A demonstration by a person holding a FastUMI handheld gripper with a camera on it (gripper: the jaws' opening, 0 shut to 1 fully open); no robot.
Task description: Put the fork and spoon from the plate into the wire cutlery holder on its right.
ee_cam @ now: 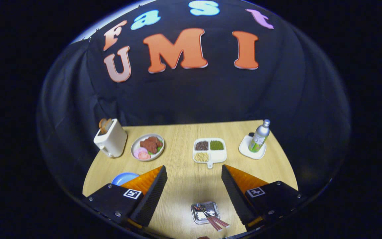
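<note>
Plate (205,212) with cutlery (211,217) below, between spread gripper (194,171) fingers.

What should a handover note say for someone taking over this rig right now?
Gripper: open, fingers spread wide, holding nothing, raised over the light wooden table.
Job's things: a small shiny square metal plate lies between the fingers, near the table's front edge; on it the red-handled fork and spoon, handles sticking out past the plate's rim. I cannot make out the wire cutlery holder from here.
Done: nothing yet; both utensils are on the plate.
Left: locate the holder, then grasp and move each utensil into it.
</note>
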